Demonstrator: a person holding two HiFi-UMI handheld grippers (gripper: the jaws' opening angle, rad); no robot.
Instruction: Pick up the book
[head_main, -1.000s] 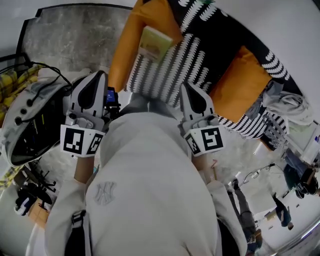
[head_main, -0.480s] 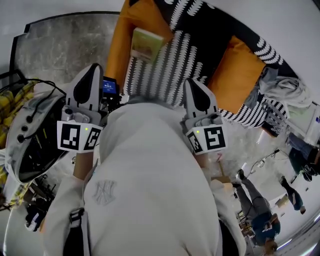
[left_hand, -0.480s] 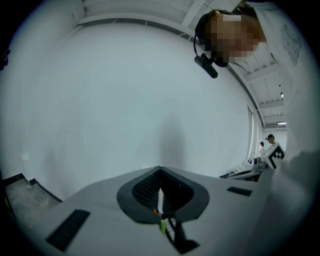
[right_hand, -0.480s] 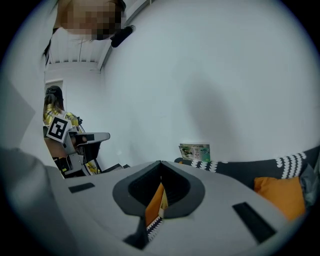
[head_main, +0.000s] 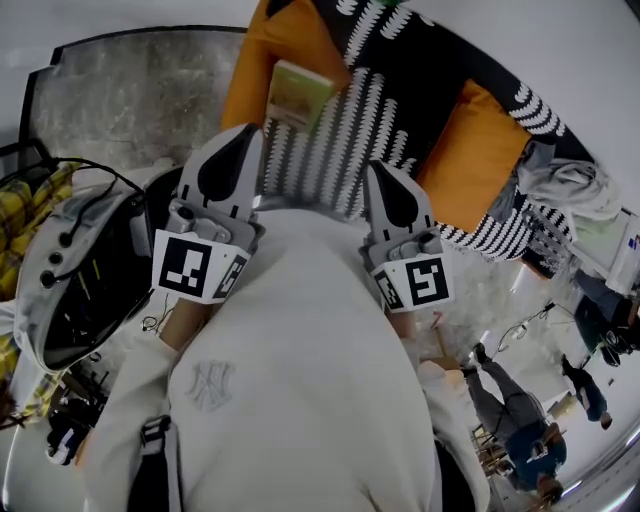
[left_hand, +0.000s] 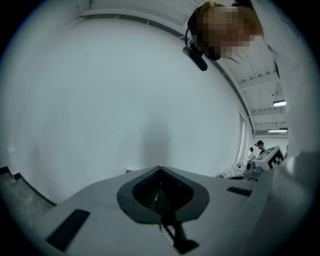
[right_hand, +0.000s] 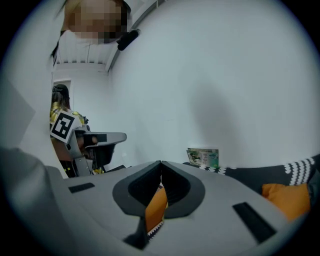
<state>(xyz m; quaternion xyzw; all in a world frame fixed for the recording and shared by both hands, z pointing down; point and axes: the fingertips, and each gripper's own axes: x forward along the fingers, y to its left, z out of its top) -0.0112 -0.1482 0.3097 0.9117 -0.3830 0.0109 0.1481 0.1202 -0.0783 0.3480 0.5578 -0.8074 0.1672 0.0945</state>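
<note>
**Approach, jaws not yet open**

Nearest, the grey left gripper (head_main: 243, 140) and right gripper (head_main: 380, 175) have their jaws pressed together, empty. Beyond, the small green-and-cream book (head_main: 298, 92) leans against an orange cushion (head_main: 258, 75) on black-and-white patterned upholstery (head_main: 345, 135). One gripper should open wide before nearing its top edge. The book's base and cover print are hard to make out.

A black-and-white patterned sofa (head_main: 340, 140) carries an orange cushion (head_main: 250, 80) at its far left, the book (head_main: 297, 93) just beside that cushion, a second orange cushion (head_main: 480, 150) to the right, and grey clothes (head_main: 565, 185) at its right end.
</note>
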